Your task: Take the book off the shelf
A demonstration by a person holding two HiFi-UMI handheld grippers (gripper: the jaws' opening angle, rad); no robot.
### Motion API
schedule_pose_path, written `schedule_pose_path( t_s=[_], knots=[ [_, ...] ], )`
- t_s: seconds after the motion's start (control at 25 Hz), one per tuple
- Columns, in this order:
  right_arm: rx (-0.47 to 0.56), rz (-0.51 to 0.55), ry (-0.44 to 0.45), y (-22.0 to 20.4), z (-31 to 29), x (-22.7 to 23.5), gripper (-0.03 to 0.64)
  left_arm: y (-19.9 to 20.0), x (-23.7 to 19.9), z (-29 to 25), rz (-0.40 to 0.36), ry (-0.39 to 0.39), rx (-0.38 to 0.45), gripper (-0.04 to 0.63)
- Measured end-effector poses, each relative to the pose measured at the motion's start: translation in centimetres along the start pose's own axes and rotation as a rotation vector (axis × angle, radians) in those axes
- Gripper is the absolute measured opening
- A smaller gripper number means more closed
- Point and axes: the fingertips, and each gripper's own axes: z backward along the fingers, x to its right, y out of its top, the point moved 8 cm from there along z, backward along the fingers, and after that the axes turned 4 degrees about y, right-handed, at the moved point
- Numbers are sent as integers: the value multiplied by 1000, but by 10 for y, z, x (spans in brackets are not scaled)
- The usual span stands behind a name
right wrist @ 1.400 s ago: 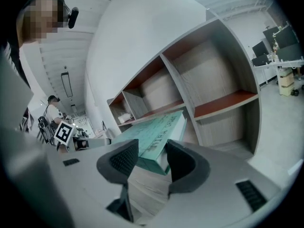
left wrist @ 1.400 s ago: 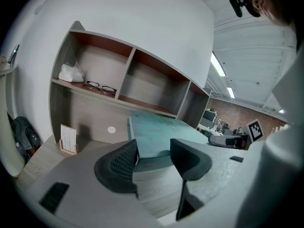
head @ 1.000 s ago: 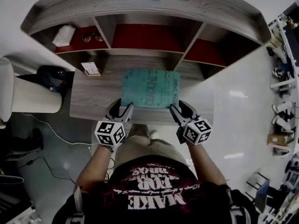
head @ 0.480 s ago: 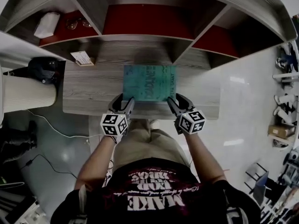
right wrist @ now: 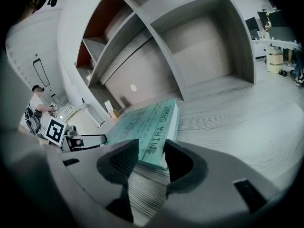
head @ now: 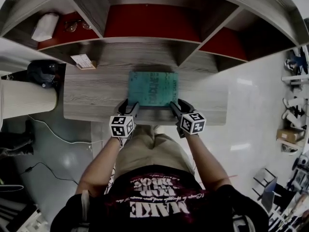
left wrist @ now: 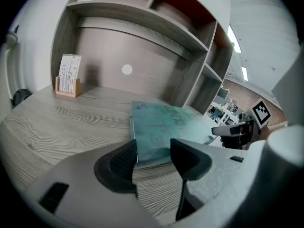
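The teal book (head: 153, 88) lies flat on the grey wooden desk (head: 91, 95), below the shelf unit (head: 145, 42). My left gripper (head: 128, 106) is at its near left corner and my right gripper (head: 176, 105) at its near right corner. In the left gripper view the corner of the book (left wrist: 161, 127) sits between the jaws of the left gripper (left wrist: 153, 153), the left pad against its side edge. In the right gripper view the right gripper (right wrist: 152, 160) holds the spine corner of the book (right wrist: 147, 125) the same way.
A small card holder (head: 83, 61) stands at the desk's back left. A white cloth (head: 43, 27) and glasses (head: 77, 25) lie in the upper left compartment. A white cylinder (head: 24, 98) and a dark object (head: 43, 71) stand left of the desk.
Both grippers have come down together with the book between them. The book, held above the desk's front a second ago, now rests flat on the desk top.
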Motion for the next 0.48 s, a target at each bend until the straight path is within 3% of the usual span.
schedule_pose_path(
  t_s=[0.2,0.32,0.4,0.48],
  knots=[
    [-70,23,-1,-10,-9,0,206,-9,-6,-5,4,23,-72,215],
    [-125,94,-5,-12,-9,-4,240,-2,-6,-3,-69,47,-96,216],
    [-147,149,-14,-7,-2,-10,275,7,-4,5,-122,75,-90,216],
    [-120,195,-7,7,13,-22,275,23,-3,22,-127,92,-48,216]
  ],
)
